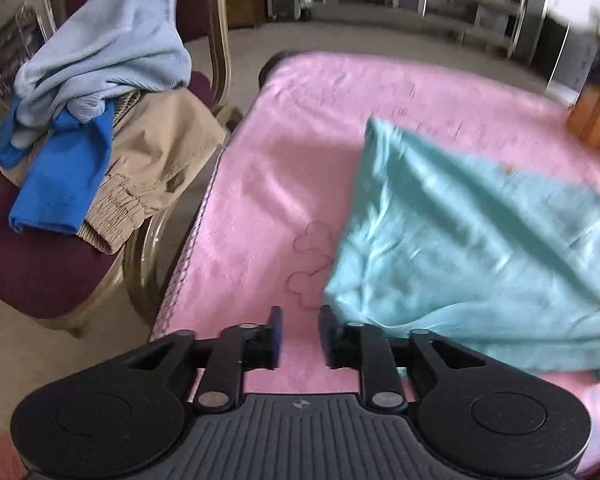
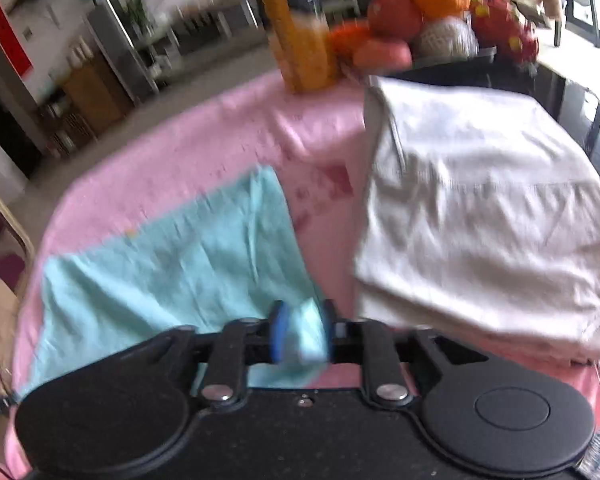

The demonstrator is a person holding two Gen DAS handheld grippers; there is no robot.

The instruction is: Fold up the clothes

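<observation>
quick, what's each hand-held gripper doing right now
Left hand-held gripper: open, holding nothing, beside the teal garment.
Right hand-held gripper: closed on a bunched corner of the teal garment.

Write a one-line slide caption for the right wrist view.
Right gripper pinches a teal cloth's corner on the pink cover, beside folded white clothes.
</observation>
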